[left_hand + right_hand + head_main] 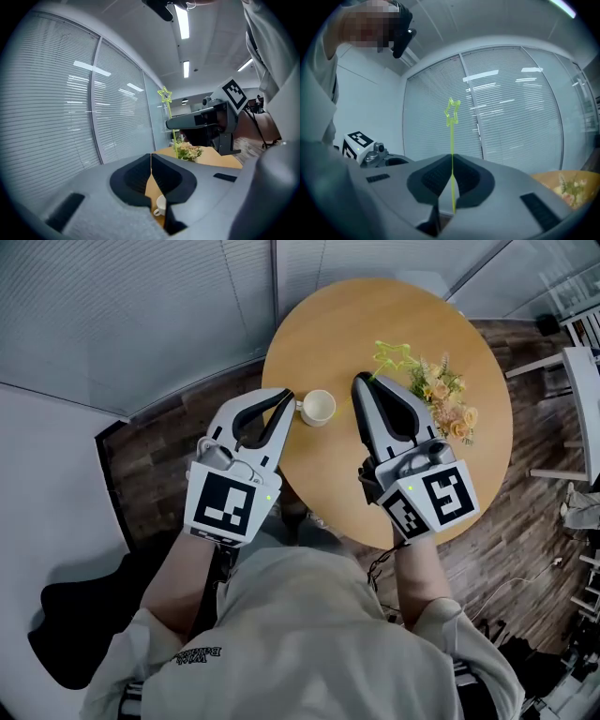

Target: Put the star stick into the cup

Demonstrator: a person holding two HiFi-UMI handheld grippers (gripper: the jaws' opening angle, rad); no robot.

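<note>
Yellow-green plastic star stick (451, 140) stood upright, pinched in the grey right gripper (360, 382), seemingly poised for the small white cup (317, 408); the left gripper (284, 396) waited alongside, jaws pressed together.

Yellow-green translucent plastic star stick (451, 115); white ceramic cup (318, 408); tan round wooden table (375, 315); grey left gripper (286, 396) and grey right gripper (360, 381), both with black-and-white square-patterned cubes.

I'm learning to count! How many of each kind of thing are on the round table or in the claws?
Cups: 1, the white cup on the table
Star sticks: 1, the star stick, pinched in the right claw
Flower bunches: 1, the flower bunch on the table
Claws: 2, the right claw and the left claw, which is shut and empty
Total: 5
</note>
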